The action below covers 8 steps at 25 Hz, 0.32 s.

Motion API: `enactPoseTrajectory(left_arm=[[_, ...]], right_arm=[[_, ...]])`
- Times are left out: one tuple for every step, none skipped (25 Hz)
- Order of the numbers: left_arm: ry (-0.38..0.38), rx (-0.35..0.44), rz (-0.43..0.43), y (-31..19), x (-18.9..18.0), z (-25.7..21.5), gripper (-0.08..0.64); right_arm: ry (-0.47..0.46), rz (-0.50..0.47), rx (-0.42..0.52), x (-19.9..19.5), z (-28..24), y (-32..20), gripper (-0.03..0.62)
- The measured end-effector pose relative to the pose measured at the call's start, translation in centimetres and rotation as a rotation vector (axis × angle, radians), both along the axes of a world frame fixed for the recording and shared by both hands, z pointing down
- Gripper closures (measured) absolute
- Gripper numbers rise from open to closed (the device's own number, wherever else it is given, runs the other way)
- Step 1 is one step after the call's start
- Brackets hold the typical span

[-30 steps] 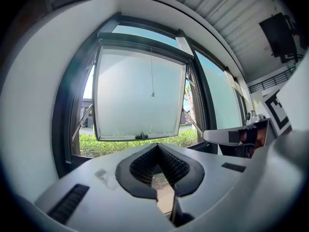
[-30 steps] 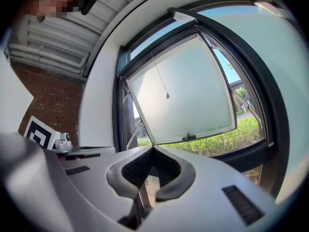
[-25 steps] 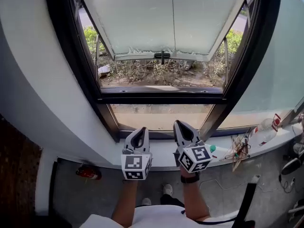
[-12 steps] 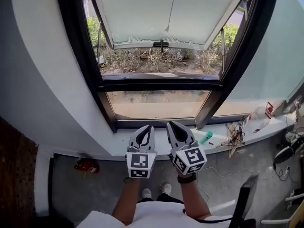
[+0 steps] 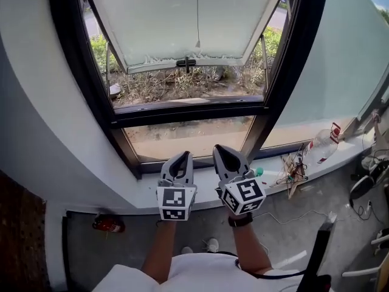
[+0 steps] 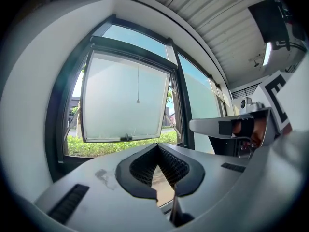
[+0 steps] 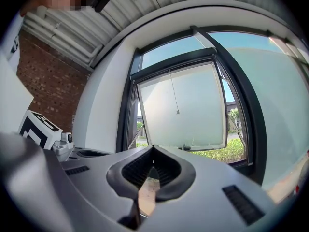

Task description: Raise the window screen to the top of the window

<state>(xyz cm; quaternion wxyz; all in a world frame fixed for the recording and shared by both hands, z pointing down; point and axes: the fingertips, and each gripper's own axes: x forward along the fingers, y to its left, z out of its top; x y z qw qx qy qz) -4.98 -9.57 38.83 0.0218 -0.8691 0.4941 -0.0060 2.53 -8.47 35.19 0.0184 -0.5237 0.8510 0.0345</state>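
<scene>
The black-framed window (image 5: 275, 84) has a frosted sash (image 5: 182, 17) swung outward, with a black handle (image 5: 186, 61) on its lower edge. A thin pull cord (image 5: 197, 11) with a small bead (image 5: 197, 43) hangs down in front of the sash. The cord (image 6: 138, 81) also shows in the left gripper view, and its bead (image 7: 177, 111) in the right gripper view. My left gripper (image 5: 182, 157) and right gripper (image 5: 220, 151) are side by side over the sill (image 5: 200, 190), well below the cord. Both are shut with nothing between the jaws.
On the sill to the right lie a plastic bottle (image 5: 320, 143), a green item (image 5: 259, 171) and a bundle of sticks (image 5: 292, 172). A red object (image 5: 107, 224) sits on the floor at left. A black pole (image 5: 316, 254) and cables stand at lower right.
Both grippers have risen slightly toward the lower pane, still shut and side by side. The head view has shifted, so the window now sits further left in the picture.
</scene>
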Motion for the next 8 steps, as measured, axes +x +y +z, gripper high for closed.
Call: enactPoseTrajectory(left_arm=[[-0.004, 0.005, 0.012, -0.1, 0.7, -0.1, 0.560], [-0.009, 0.011, 0.024, -0.1, 1.5, -0.3, 0.560], [-0.015, 0.018, 0.035, -0.2, 2.2, -0.4, 0.560], [-0.021, 0.023, 0.046, -0.2, 3.0, -0.6, 0.560], [-0.025, 0.027, 0.056, -0.3, 3.8, -0.8, 0.560], [-0.029, 0.029, 0.065, -0.5, 4.5, -1.0, 0.560], [-0.032, 0.031, 0.073, -0.6, 5.2, -1.1, 0.560], [-0.034, 0.033, 0.081, -0.8, 5.9, -1.2, 0.560]], right_arm=[[0.000, 0.005, 0.005, 0.5, -0.1, -0.1, 0.601], [0.000, 0.010, 0.011, 1.0, -0.3, -0.2, 0.601], [0.000, 0.016, 0.017, 1.6, -0.4, -0.3, 0.601], [-0.001, 0.020, 0.021, 2.2, -0.6, -0.4, 0.601], [-0.003, 0.024, 0.024, 2.8, -0.8, -0.5, 0.601], [-0.003, 0.027, 0.027, 3.4, -1.0, -0.7, 0.601], [-0.003, 0.029, 0.030, 4.0, -1.1, -0.9, 0.601], [-0.003, 0.031, 0.032, 4.6, -1.3, -1.0, 0.601]])
